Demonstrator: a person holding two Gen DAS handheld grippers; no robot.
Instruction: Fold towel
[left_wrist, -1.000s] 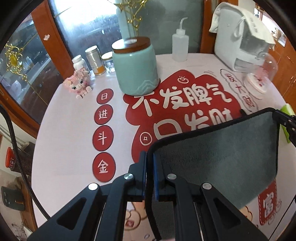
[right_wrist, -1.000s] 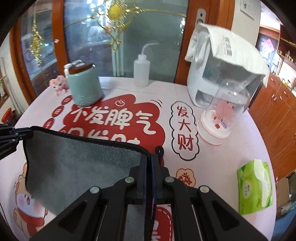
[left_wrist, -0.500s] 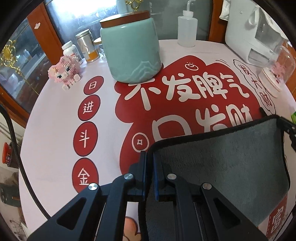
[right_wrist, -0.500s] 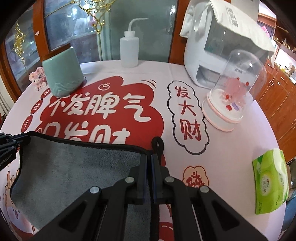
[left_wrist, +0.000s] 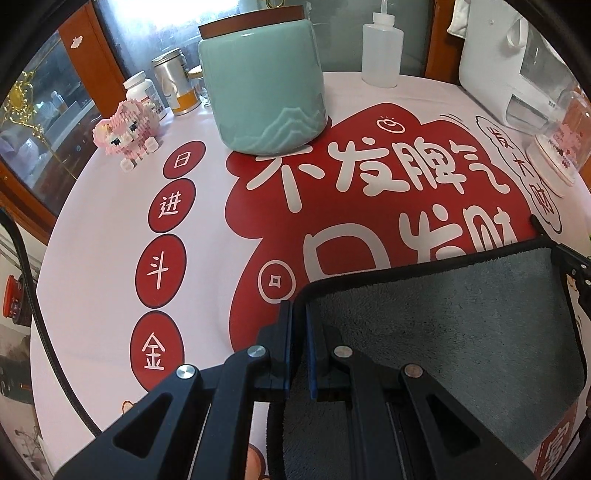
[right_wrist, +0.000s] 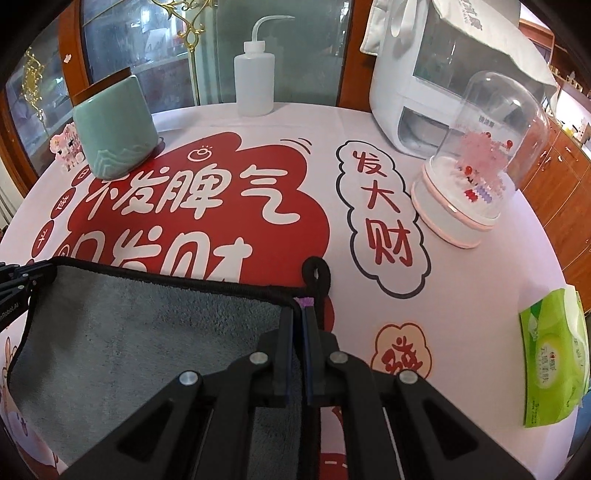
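A grey towel (left_wrist: 454, 332) with black piping is stretched between my two grippers, low over the printed tablecloth. My left gripper (left_wrist: 298, 314) is shut on its left corner. My right gripper (right_wrist: 298, 314) is shut on its right corner, where a black hanging loop (right_wrist: 316, 275) sticks out. The towel also shows in the right wrist view (right_wrist: 147, 332). The right gripper shows at the right edge of the left wrist view (left_wrist: 576, 266), and the left gripper at the left edge of the right wrist view (right_wrist: 18, 280).
A teal ceramic jar (left_wrist: 262, 85) stands ahead at the back, beside a pink brick pig (left_wrist: 125, 133) and small cans. A squeeze bottle (right_wrist: 256, 81), white appliance (right_wrist: 424, 74), glass dome (right_wrist: 476, 162) and green wipes pack (right_wrist: 554, 362) stand to the right.
Both grippers have carried the towel's edge forward and lower over the table toward the jar. Both stay shut on the corners.
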